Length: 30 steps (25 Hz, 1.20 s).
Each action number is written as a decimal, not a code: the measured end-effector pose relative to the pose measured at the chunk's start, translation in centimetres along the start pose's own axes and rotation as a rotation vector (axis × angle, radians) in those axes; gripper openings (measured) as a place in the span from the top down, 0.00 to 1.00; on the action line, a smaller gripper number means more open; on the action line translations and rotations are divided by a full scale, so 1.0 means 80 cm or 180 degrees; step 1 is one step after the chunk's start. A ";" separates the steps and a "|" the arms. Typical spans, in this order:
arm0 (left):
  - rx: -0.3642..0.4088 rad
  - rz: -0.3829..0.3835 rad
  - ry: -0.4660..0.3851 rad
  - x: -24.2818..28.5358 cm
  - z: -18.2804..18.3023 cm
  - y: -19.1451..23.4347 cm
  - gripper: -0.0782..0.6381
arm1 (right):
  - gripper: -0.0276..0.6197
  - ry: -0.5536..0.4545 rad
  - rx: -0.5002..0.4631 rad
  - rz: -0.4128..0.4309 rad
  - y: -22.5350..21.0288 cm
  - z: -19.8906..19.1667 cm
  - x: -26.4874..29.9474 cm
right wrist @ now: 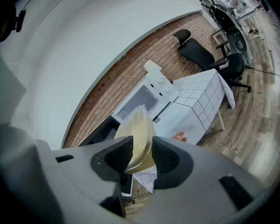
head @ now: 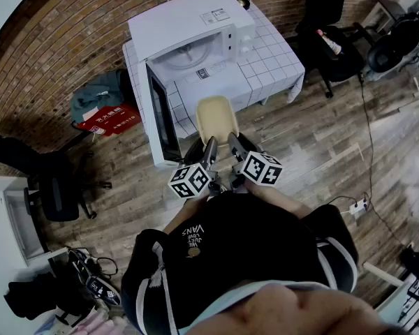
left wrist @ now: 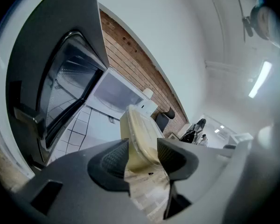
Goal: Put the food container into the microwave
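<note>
Carry phase of loading. The left claw (left wrist: pixel 142 155) and the right claw (right wrist: pixel 142 155) are each clamped on the near end of the container (head: pixel 217 117), side by side. The beige container juts forward from the two sets of pads and hangs in the air. The microwave (head: pixel 188 30) stands ahead of the claws on a table (head: pixel 276 58) draped in a white grid-patterned cloth. Its door (head: pixel 160 121) is swung wide open and stands just left of the left claw. The cavity with its turntable (head: pixel 192 53) is in plain view past the container's far end, and nothing shows inside it. The container is outside the cavity, short of the opening. Judged step: transport toward the opening, with insertion not yet begun. The next move calls for both claws to advance together at one pace and height, keeping the container level. They must clear the door edge at the left and the sill of the opening, then lower the container onto the turntable before either grip is eased. Uneven travel of the two claws could twist or tilt the container.
</note>
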<state>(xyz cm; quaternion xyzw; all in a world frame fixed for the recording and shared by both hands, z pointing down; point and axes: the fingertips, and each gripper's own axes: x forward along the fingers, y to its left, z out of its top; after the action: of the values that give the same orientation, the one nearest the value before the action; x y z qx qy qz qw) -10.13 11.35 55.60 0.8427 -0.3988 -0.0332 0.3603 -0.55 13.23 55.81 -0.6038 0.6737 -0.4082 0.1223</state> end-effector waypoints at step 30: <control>-0.0058 -0.0147 0.0087 0.022 0.004 0.016 0.62 | 0.77 -0.0098 0.0117 -0.0064 -0.010 0.004 0.024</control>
<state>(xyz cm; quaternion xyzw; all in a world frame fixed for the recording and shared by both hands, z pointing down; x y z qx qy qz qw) -9.88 9.36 56.58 0.8486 -0.3741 -0.0336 0.3725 -0.20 11.39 56.77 -0.6145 0.6579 -0.4124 0.1397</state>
